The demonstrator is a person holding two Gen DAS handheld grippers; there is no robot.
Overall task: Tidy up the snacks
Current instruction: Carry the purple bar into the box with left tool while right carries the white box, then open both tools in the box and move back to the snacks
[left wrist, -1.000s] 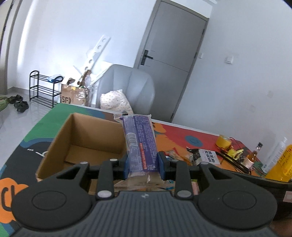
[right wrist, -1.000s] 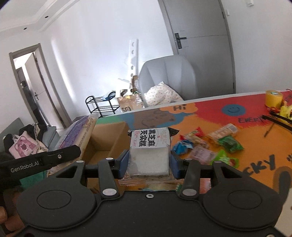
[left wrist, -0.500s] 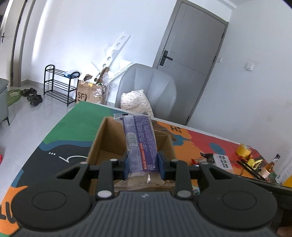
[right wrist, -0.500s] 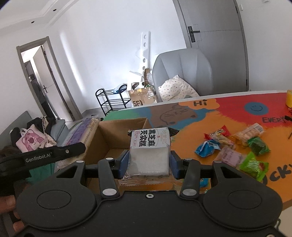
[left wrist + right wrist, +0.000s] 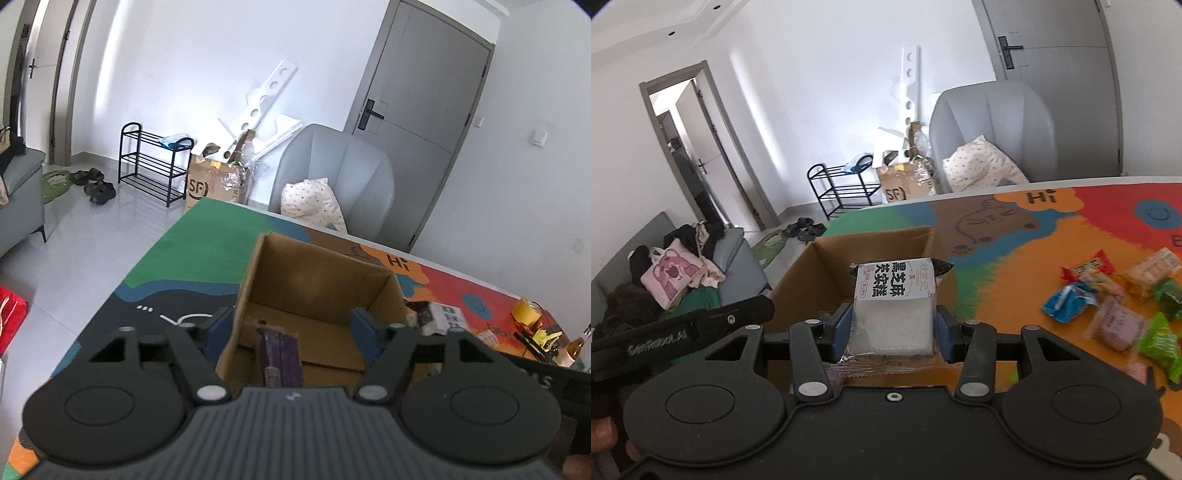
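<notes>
An open cardboard box stands on the colourful table mat; it also shows in the right wrist view. My left gripper is open over the box's near edge. A purple snack pack lies on the box floor below it. My right gripper is shut on a white snack pack with black characters, held just beside the box's right wall. This white pack also shows in the left wrist view. Several loose snacks lie on the mat to the right.
A grey armchair with a dotted pillow stands behind the table. A yellow tape roll and a small bottle sit at the table's far right. A sofa with bags is off the table's left edge.
My left gripper has opened and the purple pack has dropped into the box. My right gripper with the white pack has moved closer to the box.
</notes>
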